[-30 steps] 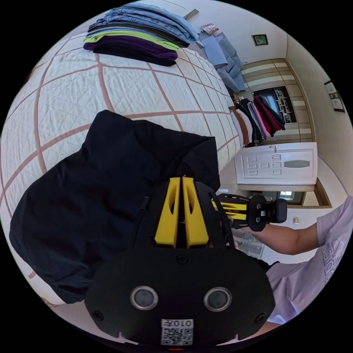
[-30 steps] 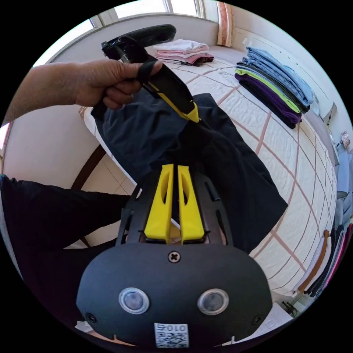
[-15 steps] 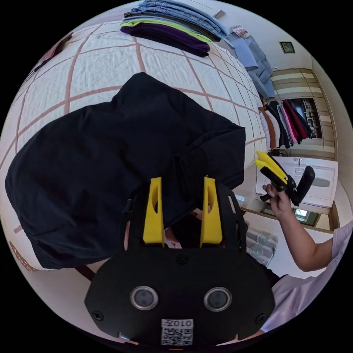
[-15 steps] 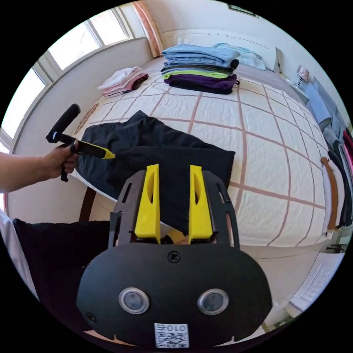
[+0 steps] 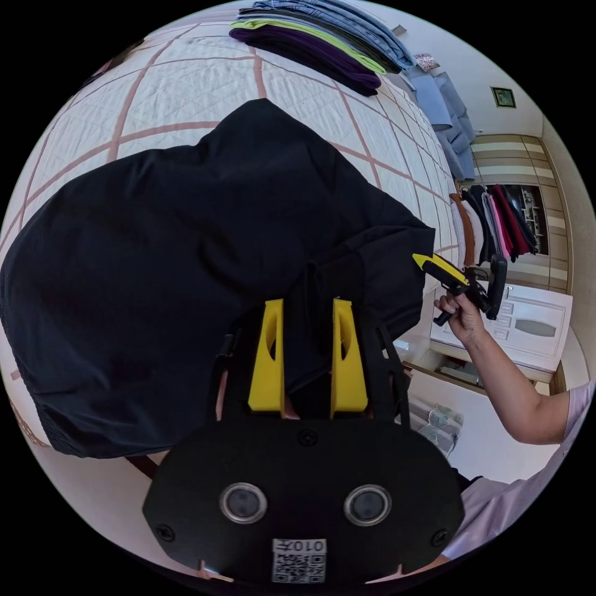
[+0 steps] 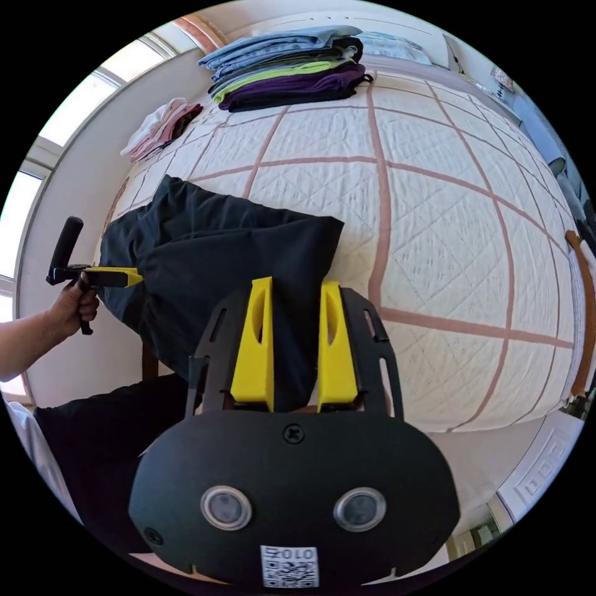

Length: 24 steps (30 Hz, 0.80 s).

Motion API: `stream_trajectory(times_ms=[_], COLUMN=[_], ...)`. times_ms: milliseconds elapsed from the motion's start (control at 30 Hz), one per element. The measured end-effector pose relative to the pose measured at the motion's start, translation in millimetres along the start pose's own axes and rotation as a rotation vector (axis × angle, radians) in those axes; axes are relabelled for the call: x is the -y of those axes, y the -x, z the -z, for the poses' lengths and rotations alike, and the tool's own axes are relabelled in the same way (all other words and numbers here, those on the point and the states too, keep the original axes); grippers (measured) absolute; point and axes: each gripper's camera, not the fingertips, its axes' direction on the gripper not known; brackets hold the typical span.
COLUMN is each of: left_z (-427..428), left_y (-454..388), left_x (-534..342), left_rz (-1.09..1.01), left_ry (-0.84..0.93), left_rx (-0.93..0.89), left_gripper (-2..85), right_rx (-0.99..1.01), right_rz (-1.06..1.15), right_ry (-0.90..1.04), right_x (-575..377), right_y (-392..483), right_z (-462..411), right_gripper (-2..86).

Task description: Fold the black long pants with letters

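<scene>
On the quilted bed (image 6: pixel 447 205), near the edge closest to the person, lie the black pants (image 5: pixel 186 261), folded into a thick, rumpled bundle whose lower edge hangs a little over the side of the mattress. No letters can be made out on the dark cloth. In the left gripper view, the left gripper (image 5: pixel 307 310) has its yellow jaws parted to a moderate gap, with a fold of the pants lying in the space between them; whether the jaws press on the cloth cannot be told. In the right gripper view, the right gripper (image 6: pixel 295 292) likewise holds its jaws apart, with the hanging edge of the pants seen between them and no clear pinch on it. That same gripper appears from outside in the left gripper view, held in a hand (image 5: pixel 460 313) just beside the pants' corner at the bed's edge, its jaws looking close together from that side-on angle. The left gripper, seen in the right gripper view in the other hand (image 6: pixel 74 304), points its tips at the opposite end of the bundle. Farther up the bed, well apart from the pants, sits a stack of folded clothes (image 6: pixel 292 68) in blue, green and purple, and a smaller pile of pink and white clothes (image 6: pixel 162 127) lies toward the window side. Beyond the bed's far corner, hanging garments (image 5: pixel 493 217) fill an open wardrobe.
</scene>
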Motion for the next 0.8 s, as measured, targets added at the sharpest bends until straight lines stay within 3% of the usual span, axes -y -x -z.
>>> stream_trajectory(times_ms=[167, 300, 467, 600, 700, 800], left_z=[2.3, 12.5, 28.9, 2.6, -8.4, 10.5], left_y=[6.9, 18.4, 6.0, -8.8, -2.5, 10.7], left_x=[-11.7, -19.0, -8.3, 18.0, 22.3, 6.5], left_rz=[0.018, 0.093, 0.128, 0.099, 0.116, 0.096], left_ry=[-0.035, -0.084, -0.169, -0.142, -0.115, -0.156], left_rx=[-0.021, -0.047, -0.069, -0.077, -0.093, -0.149], left_gripper=[8.7, 6.4, 5.6, 5.5, 5.6, 5.7], right_rx=[0.117, 0.148, -0.022, -0.009, -0.068, -0.229], right_rz=[-0.026, 0.148, 0.195, -0.012, -0.019, 0.022], right_ry=[0.114, 0.143, 0.276, 0.332, 0.467, 0.36], right_x=[19.3, 89.7, 155.2, 174.4, 175.1, 167.0], right_y=[5.6, 32.3, 25.1, -46.8, -54.4, -14.2], right_z=[2.4, 72.7, 130.0, 77.6, 32.8, 53.2], right_gripper=[2.6, 1.9, 2.5, 3.3, 3.2, 3.6])
